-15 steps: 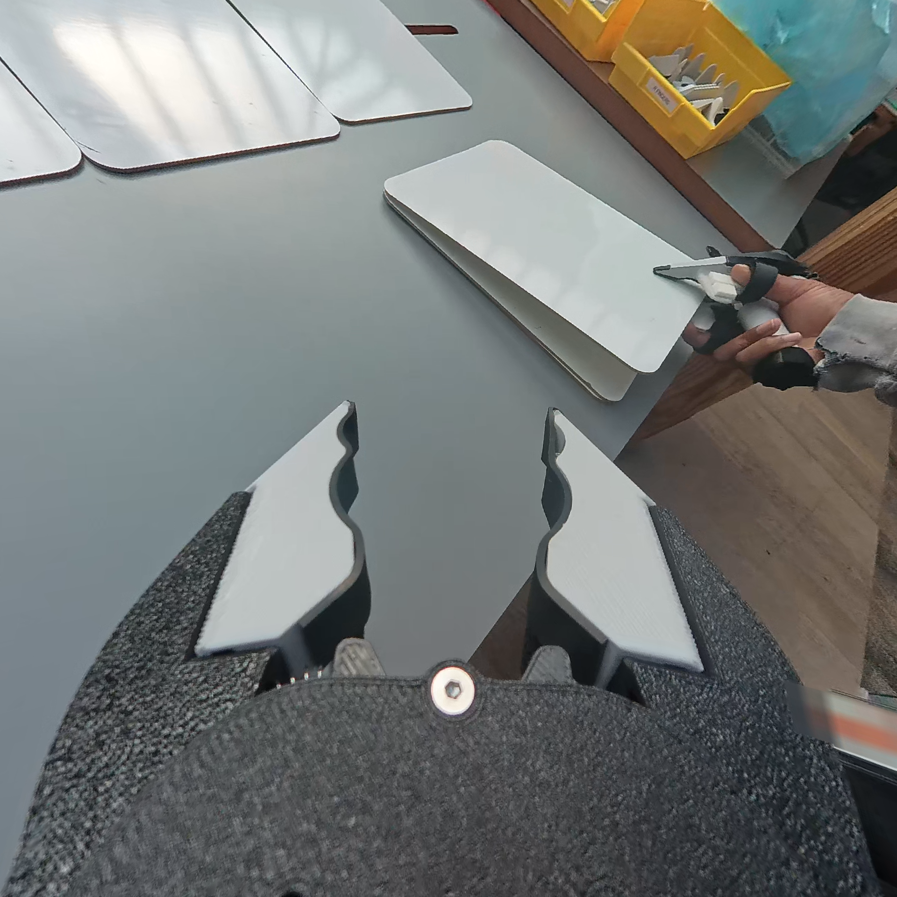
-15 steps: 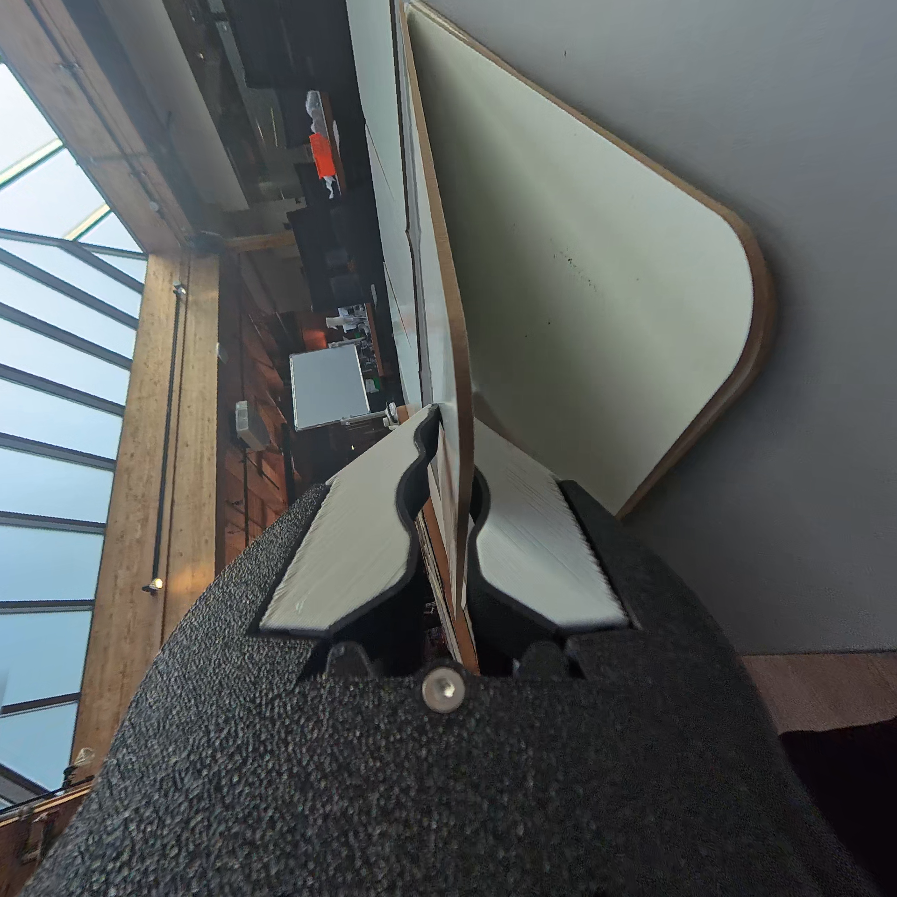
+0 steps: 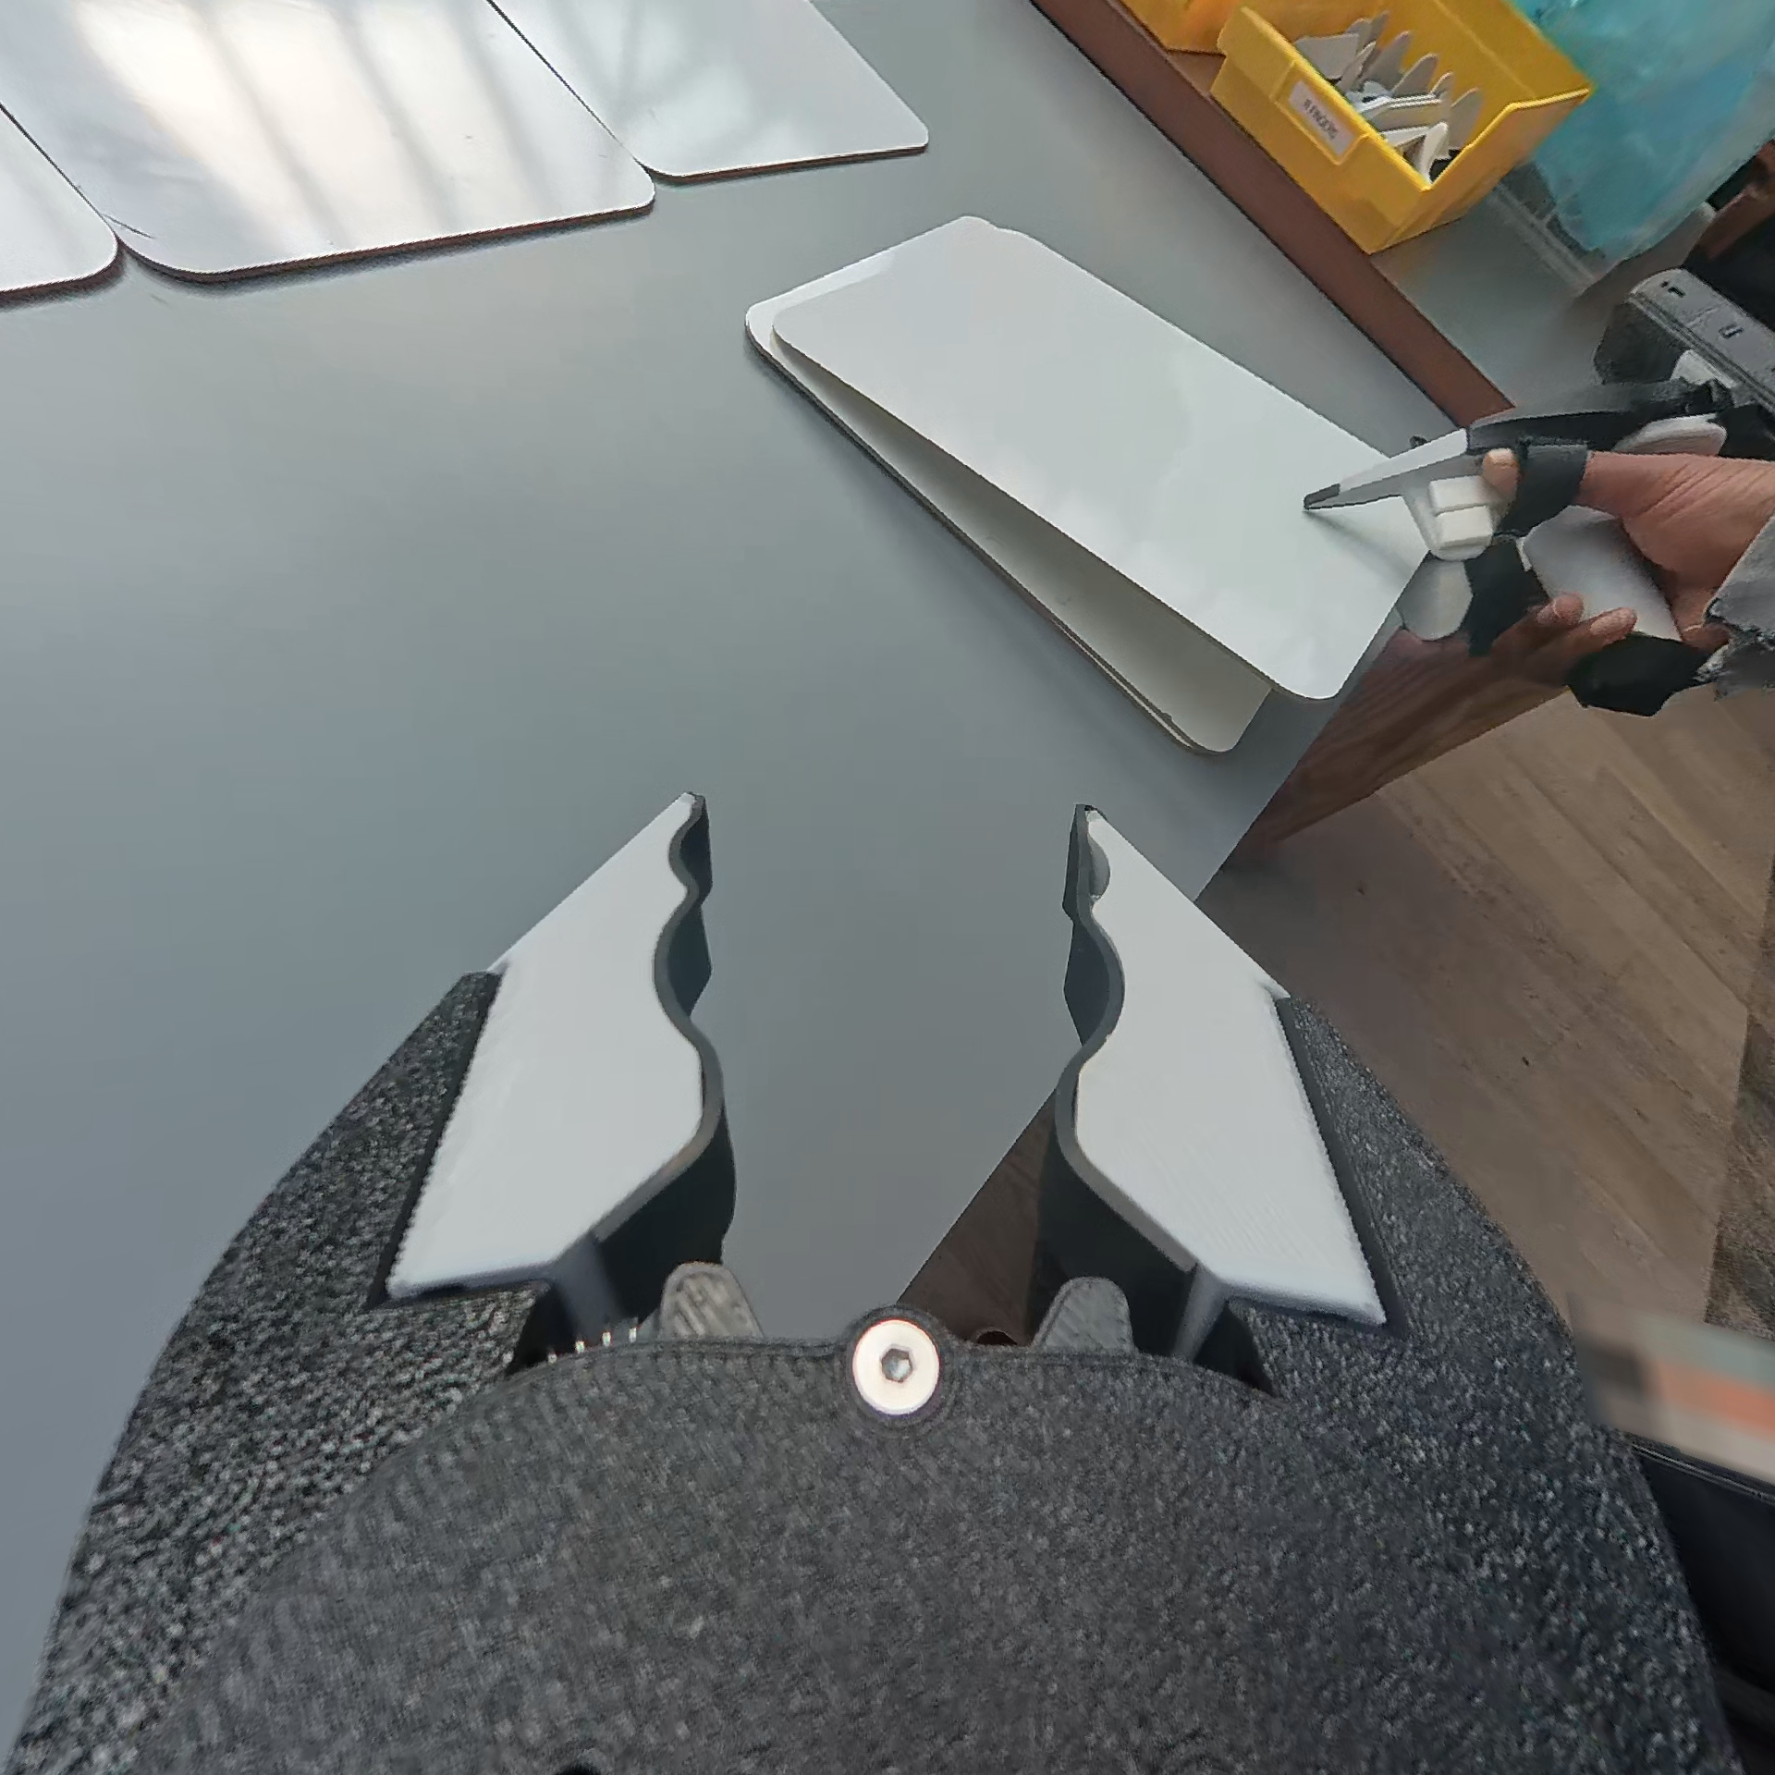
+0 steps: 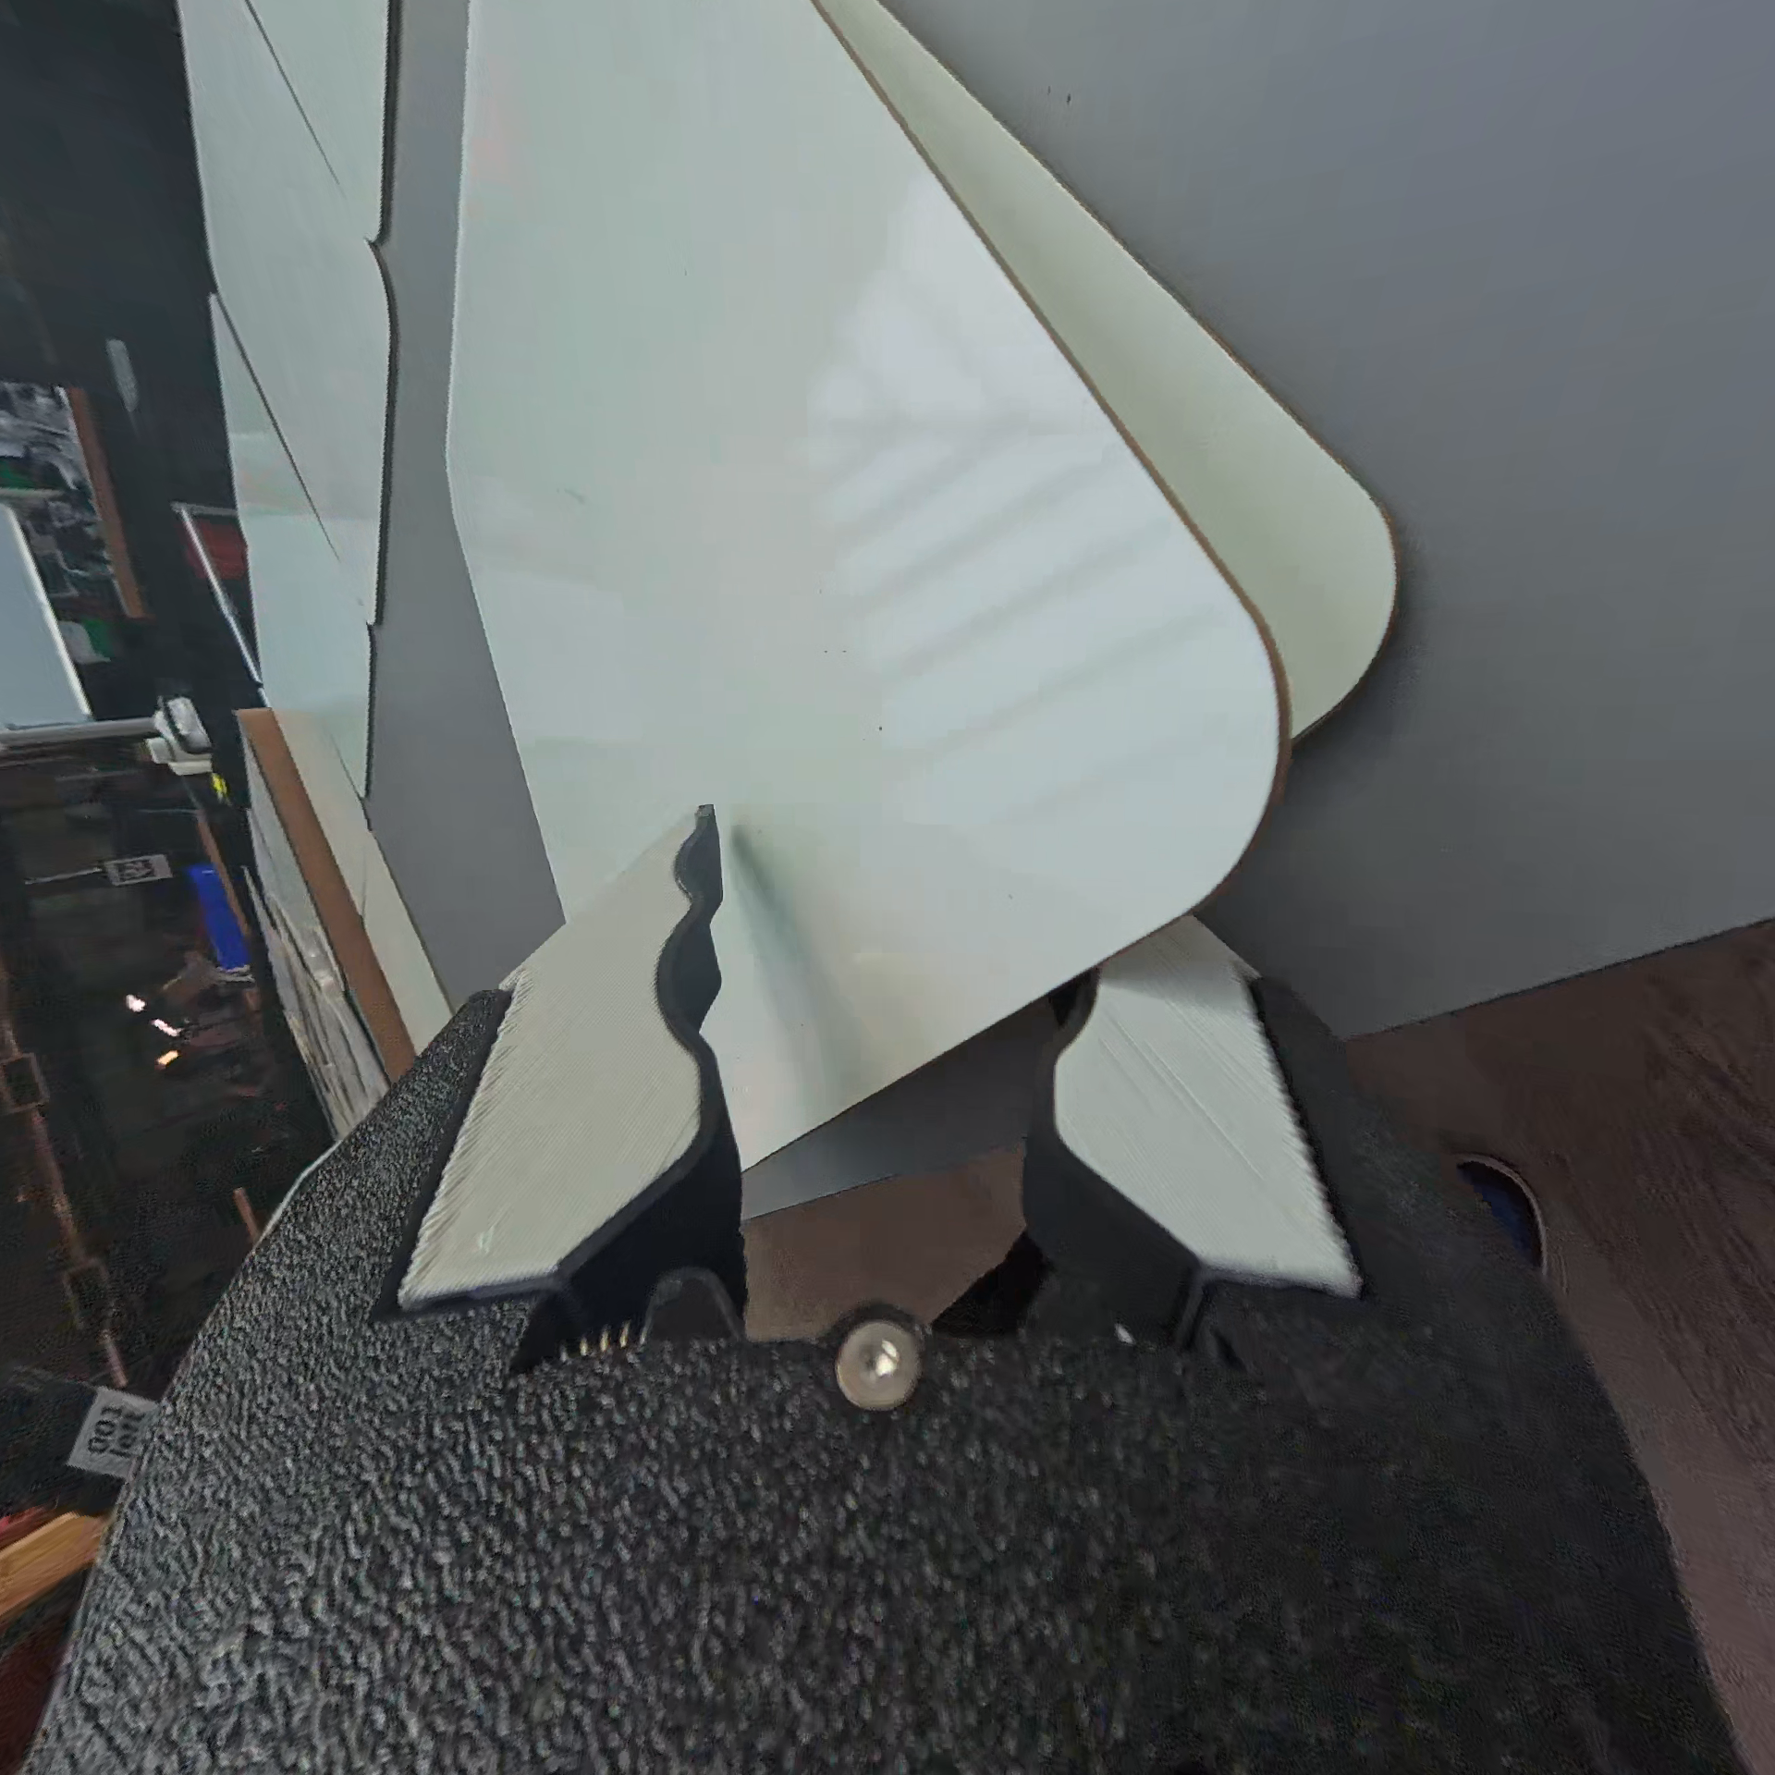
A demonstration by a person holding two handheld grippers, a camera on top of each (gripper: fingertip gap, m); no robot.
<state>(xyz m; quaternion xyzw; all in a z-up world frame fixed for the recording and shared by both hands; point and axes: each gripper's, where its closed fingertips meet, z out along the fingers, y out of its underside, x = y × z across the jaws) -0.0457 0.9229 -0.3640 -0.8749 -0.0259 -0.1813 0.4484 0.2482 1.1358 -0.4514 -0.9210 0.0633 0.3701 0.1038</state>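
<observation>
While hanging over the flat grey desk (image 3: 384, 624), clamps nothing with the left gripper (image 3: 888, 816); jaws spread wide, as half a second ago.

Counted: two grippers; two thin white rounded-corner boards stacked at the desk's near right corner; three more such boards (image 3: 336, 125) laid flat side by side at the far left; two yellow plastic bins (image 3: 1393, 125) beyond the far right edge, one only partly in view.

On the right gripper (image 4: 893, 893), jaws parted, one finger over and one under the upper stacked board (image 4: 816, 480), at the corner overhanging the desk edge.

Half a second ago: pinched shut on that board, tipped up steeply. Now let go and lowered almost flat onto the lower stacked board (image 4: 1297, 576), slightly askew across it.
</observation>
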